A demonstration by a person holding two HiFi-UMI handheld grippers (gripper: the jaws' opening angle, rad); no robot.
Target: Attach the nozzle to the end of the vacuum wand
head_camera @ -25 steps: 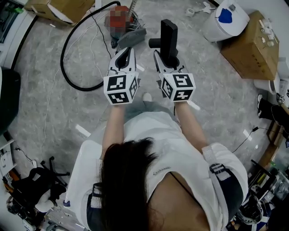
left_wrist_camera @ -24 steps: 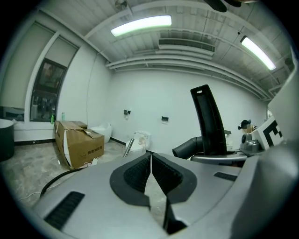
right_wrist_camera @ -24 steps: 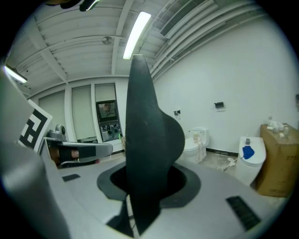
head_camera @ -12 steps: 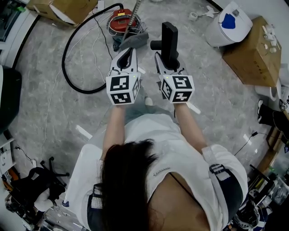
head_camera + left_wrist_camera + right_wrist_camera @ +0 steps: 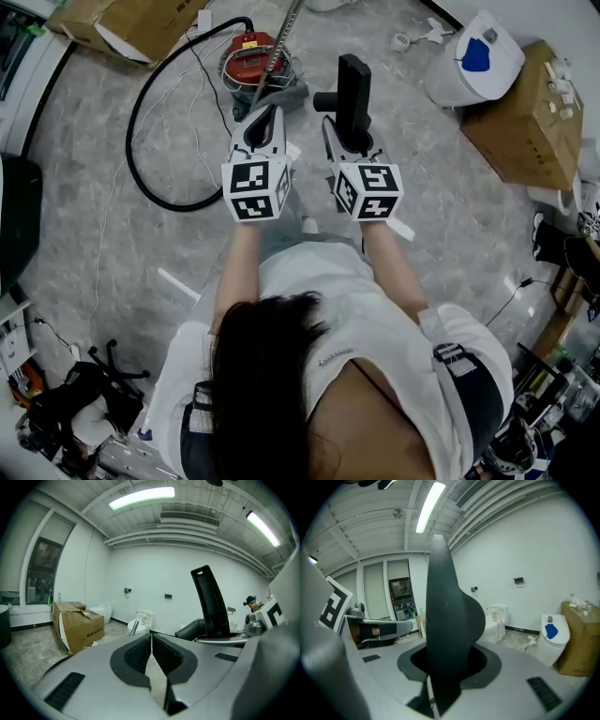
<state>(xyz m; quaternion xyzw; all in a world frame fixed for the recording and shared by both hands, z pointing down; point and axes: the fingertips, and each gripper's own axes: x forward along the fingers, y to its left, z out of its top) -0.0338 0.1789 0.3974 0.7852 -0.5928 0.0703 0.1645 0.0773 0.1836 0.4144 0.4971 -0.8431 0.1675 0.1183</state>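
A black vacuum nozzle [image 5: 352, 84] stands upright in my right gripper [image 5: 349, 133], which is shut on its lower end. In the right gripper view the nozzle [image 5: 445, 616] fills the middle and hides the jaw gap of that gripper [image 5: 442, 665]. My left gripper [image 5: 268, 114] is level with it on the left, shut, with nothing held; its pads [image 5: 140, 656] meet in the left gripper view, where the nozzle [image 5: 210, 602] shows at the right. The metal wand [image 5: 283, 37] leans up from the red vacuum [image 5: 248, 54] on the floor just beyond the left gripper.
A black hose [image 5: 150, 141] loops over the floor at the left. Cardboard boxes sit at the top left [image 5: 122, 23] and the right [image 5: 525, 103]. A white appliance with a blue patch [image 5: 469, 47] stands at the top right. Clutter lines the bottom left and right edges.
Both grippers have moved forward together toward the red vacuum, which now lies nearer to them in the head view. The nozzle stays held in the right gripper.
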